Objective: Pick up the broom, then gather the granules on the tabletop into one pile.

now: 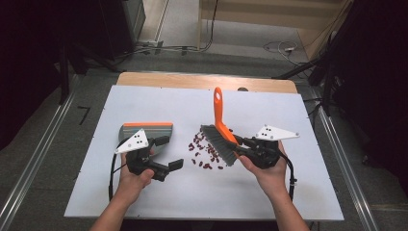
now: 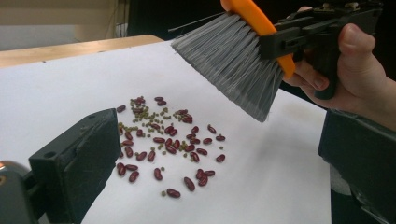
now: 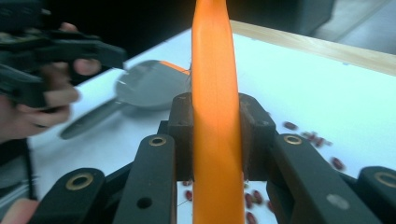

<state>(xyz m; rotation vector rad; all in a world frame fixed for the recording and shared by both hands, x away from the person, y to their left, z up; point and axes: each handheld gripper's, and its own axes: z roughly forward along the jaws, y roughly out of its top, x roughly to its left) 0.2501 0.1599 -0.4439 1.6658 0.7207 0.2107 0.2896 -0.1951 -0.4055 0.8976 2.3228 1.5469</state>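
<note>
While my right fingers (image 1: 239, 144) clamp the orange brush (image 1: 220, 126) over the beans (image 1: 204, 153) mid-table, my left fingers (image 1: 169, 151) stand wide open and empty beside the dustpan (image 1: 146, 130). I judge the sweeping not begun: next I must grip the dustpan's handle and set its lip by the beans.
</note>
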